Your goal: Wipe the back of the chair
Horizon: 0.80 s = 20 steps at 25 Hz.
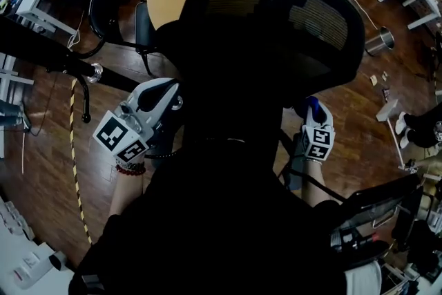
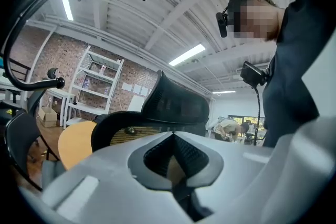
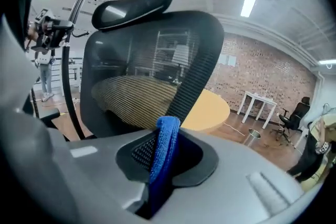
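1. The blue cloth (image 3: 168, 127) shows only as a narrow fold past the tips of the right gripper (image 3: 169, 153). A wipe led at the wrong angle would likely put hard plastic, not fabric, against the mesh chair back (image 3: 147, 76).
2. The chair probably swivels or rolls. With nothing bracing it, a firm push could turn the back away from the fingers and spoil the stroke.
3. The open mesh may snag the fold and drag it out of the grip.
4. The right fingers are clamped on the cloth, which stands upright between them. The chair back rises just ahead of the tips and looks untouched.
5. The left gripper (image 2: 176, 165) has its fingers closed together with nothing between them. The chair back and its headrest (image 2: 176, 102) lie beyond its tips, apart from them.
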Each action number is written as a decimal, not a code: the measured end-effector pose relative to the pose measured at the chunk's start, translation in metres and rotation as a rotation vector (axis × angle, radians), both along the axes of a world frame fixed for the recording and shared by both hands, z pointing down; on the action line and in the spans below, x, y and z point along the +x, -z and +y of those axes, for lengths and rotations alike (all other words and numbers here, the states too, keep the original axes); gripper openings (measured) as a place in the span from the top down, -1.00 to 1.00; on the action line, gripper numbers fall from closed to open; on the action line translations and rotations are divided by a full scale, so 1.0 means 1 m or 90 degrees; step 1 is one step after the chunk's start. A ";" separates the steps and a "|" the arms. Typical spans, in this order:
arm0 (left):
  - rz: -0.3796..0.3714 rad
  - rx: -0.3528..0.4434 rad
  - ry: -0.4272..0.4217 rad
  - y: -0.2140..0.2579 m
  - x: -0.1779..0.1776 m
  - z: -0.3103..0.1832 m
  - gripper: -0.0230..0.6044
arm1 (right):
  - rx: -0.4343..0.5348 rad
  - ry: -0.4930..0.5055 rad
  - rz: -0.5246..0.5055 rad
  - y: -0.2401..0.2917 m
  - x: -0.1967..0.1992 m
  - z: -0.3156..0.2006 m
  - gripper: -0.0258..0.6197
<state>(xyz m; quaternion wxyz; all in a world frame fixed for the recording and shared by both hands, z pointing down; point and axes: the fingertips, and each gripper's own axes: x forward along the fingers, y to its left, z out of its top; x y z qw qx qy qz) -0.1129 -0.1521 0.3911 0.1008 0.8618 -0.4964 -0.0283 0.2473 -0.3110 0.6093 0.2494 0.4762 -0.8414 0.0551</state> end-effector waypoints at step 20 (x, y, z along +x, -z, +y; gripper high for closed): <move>-0.008 -0.050 0.020 -0.016 0.003 -0.007 0.91 | -0.006 0.055 0.032 -0.040 -0.021 0.000 0.80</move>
